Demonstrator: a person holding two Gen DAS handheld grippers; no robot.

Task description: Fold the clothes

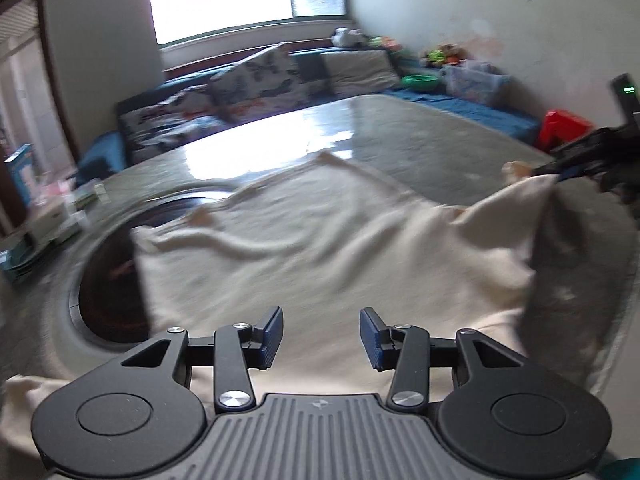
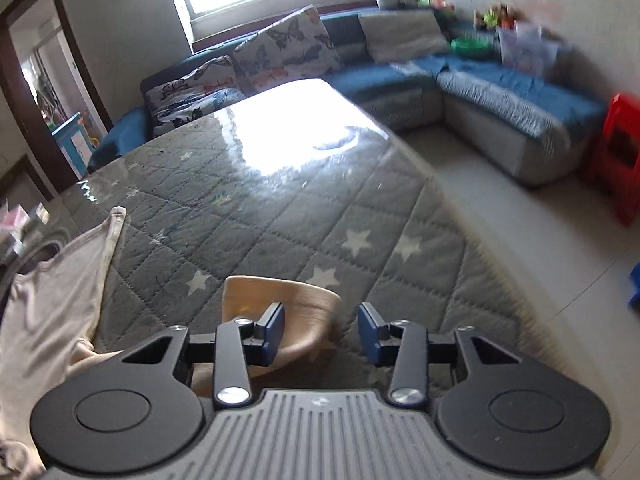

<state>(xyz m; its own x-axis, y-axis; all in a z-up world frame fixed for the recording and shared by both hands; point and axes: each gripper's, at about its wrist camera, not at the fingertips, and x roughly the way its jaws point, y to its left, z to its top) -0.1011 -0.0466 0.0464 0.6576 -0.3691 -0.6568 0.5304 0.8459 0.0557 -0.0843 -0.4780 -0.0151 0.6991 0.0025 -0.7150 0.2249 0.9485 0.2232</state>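
Observation:
A cream sleeveless top [image 1: 320,232] lies spread on the grey quilted table cover [image 1: 420,148]. My left gripper [image 1: 322,338] is open just above its near part, jaws apart and empty. The garment's right corner [image 1: 520,200] stands lifted beside my right gripper, whose body [image 1: 592,160] shows at the right edge of the left wrist view. In the right wrist view my right gripper [image 2: 322,334] is open, and a cream fold of cloth [image 2: 288,308] lies under and between its fingers. The top's strap [image 2: 108,240] lies at the left.
A dark round opening [image 1: 108,280] sits in the table at the left under the garment's edge. Boxes [image 1: 24,184] stand at the far left. A blue sofa with cushions [image 2: 480,88] and a red stool [image 2: 620,160] stand beyond the table.

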